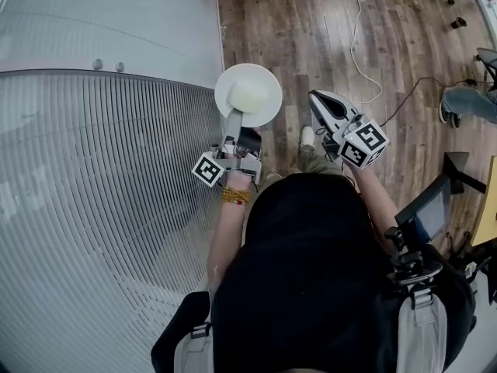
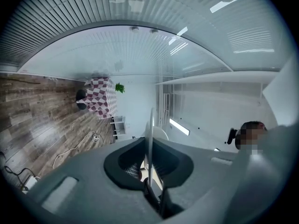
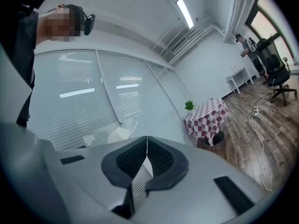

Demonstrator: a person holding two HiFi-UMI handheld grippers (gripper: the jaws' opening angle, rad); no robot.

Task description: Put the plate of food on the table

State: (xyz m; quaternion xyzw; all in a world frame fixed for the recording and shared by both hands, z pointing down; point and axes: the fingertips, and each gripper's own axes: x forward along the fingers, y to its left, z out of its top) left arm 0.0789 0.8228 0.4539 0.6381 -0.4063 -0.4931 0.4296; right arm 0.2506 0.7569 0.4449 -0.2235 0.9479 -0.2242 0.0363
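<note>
Jaws of the left gripper (image 1: 231, 121) are clamped on the near rim of the white plate (image 1: 225, 84), which is held in the air over the wooden floor (image 1: 311, 22), beside the glass wall (image 1: 101, 208). A pale mound of food (image 1: 250, 97) is carried on it. The right gripper (image 1: 317, 99) is shut, with nothing held between its jaws. The checkered table (image 3: 208, 120) is seen well apart from both grippers.

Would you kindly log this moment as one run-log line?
left claw: shut on plate | plate: food aboard, over floor | right claw: shut, empty | table: distant
</note>
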